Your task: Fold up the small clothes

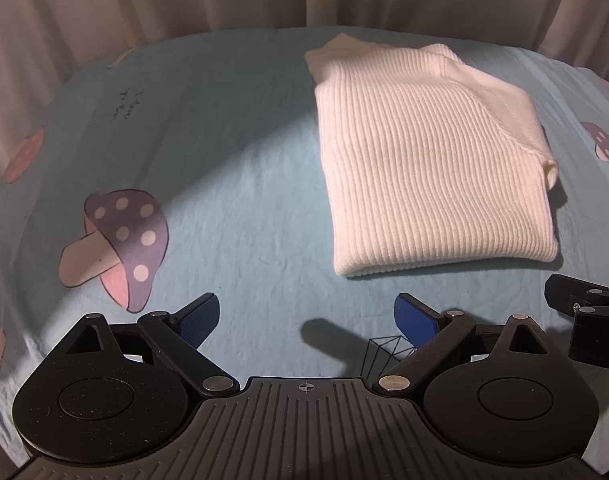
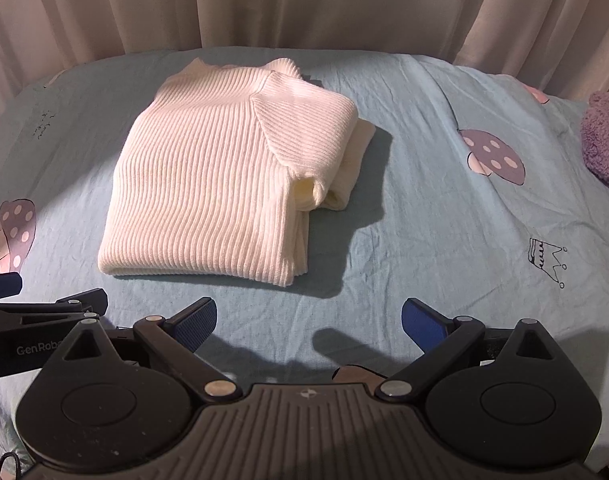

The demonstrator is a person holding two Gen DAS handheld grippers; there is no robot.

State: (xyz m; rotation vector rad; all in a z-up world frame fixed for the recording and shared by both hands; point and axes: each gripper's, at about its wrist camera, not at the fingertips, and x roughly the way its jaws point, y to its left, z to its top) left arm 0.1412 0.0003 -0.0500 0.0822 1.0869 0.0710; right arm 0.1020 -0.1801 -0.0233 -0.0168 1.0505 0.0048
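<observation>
While both tongs hang released above the bed, the sweater [image 2: 220, 168] is seen already folded.

Judged from how it lies, the folding appears nearly or wholly done: a compact rectangle has been made of the white ribbed knit, with one sleeve tucked along its right side, where a rolled cuff and a strip of a lower layer are left peeking out. Perhaps only a little tidying of that edge is left. The sweater is laid flat on the blue mushroom-print sheet [image 2: 444, 240], toward the far side near the curtain [image 2: 304, 0]. Nothing is held between the spread blue pads of the left tongs [image 1: 306, 320] or the right tongs [image 2: 308, 322], and both are kept just short of the sweater's near hem, apart from it.
</observation>
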